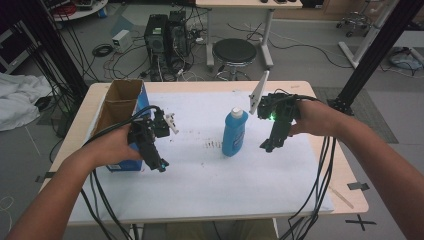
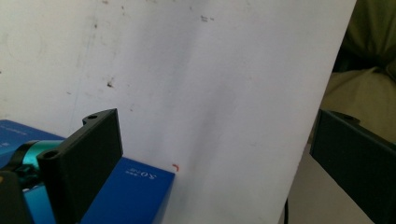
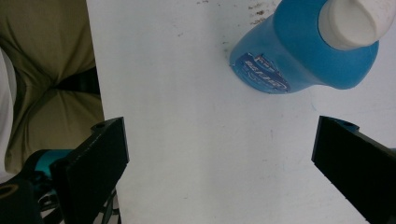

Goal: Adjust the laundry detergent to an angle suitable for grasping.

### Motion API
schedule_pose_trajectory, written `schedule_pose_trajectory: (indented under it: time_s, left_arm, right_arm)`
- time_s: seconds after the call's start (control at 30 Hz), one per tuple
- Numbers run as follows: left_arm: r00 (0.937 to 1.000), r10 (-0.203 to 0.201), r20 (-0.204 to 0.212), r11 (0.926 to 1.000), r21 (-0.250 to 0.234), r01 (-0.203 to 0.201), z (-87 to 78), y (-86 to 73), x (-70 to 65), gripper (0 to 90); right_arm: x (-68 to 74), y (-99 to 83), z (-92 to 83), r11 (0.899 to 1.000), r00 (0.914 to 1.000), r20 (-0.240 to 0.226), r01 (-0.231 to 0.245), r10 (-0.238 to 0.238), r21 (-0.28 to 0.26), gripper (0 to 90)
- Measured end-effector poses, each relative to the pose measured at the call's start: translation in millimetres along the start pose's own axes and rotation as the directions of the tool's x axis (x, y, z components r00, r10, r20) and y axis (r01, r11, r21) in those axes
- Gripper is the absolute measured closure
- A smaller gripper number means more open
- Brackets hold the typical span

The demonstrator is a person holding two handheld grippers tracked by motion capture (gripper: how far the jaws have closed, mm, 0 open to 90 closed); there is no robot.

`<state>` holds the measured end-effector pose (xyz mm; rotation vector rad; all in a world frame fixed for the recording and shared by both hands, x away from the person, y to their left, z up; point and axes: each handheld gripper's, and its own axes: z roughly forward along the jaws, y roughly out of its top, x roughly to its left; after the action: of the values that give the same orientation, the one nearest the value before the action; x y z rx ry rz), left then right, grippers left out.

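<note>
We see the blue bottle (image 1: 234,133) standing upright mid-table on the white sheet (image 1: 210,175). Our right gripper (image 1: 268,145) hangs just beside it, jaws wide apart, empty. Our left gripper (image 1: 159,165), equally spread, hovers by the blue box (image 2: 135,191), whose far side is hidden.

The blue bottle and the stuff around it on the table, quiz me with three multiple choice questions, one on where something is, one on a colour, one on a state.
1. Where does the blue bottle stand?
A. inside the cardboard box
B. on the white sheet between the two grippers
C. on the floor by the stool

2. What colour is the bottle's cap?
A. white
B. red
C. black

3. How do the right gripper's jaws stand?
A. shut on the bottle
B. shut on nothing
C. open, holding nothing

Answers: 1 B, the high view shows it upright on the white sheet, with the left gripper on one side and the right gripper on the other. 2 A, the cap is white in both views. 3 C, the right gripper view shows a wide gap over bare sheet.
</note>
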<state>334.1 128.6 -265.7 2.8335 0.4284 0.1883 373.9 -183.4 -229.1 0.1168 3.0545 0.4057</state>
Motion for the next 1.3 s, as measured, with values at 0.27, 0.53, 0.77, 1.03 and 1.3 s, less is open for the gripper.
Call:
schedule_pose_trajectory:
  time_s: [0.27, 0.53, 0.77, 1.03, 1.3]
  left_arm:
    - [0.9973, -0.059, -0.042, 0.9947, -0.087, 0.055, 6.8, 2.3, 10.1, 2.4]
    - [0.9873, -0.154, -0.038, 0.9694, -0.199, 0.144, 14.4, 2.3, 19.9, 2.4]
    - [0.9724, -0.223, -0.070, 0.9315, -0.310, 0.191, 20.5, 4.6, 29.8, 2.4]
    - [0.9334, -0.337, -0.123, 0.8451, -0.477, 0.242, 27.4, 5.5, 39.4, 2.4]
    - [0.9106, -0.402, -0.096, 0.7667, -0.579, 0.278, 42.3, 7.5, 46.1, 2.4]
  right_arm:
    - [-2.6, -2.0, 1.0, 1.000, 0.9999, -0.001, -0.012, 0.012, 0.003, 2.8]
    - [-4.7, -4.2, 2.2, 1.000, 0.9999, 0.001, -0.015, 0.015, 0.005, 2.8]
    - [-6.3, -4.7, 3.1, 1.000, 0.9998, 0.005, -0.018, 0.018, 0.006, 2.8]
    - [-8.8, -6.2, 4.1, 1.000, 0.9998, 0.009, -0.019, 0.019, 0.004, 2.8]
    - [-10.8, -6.0, 5.1, 1.000, 0.9997, 0.005, -0.023, 0.023, 0.006, 2.8]
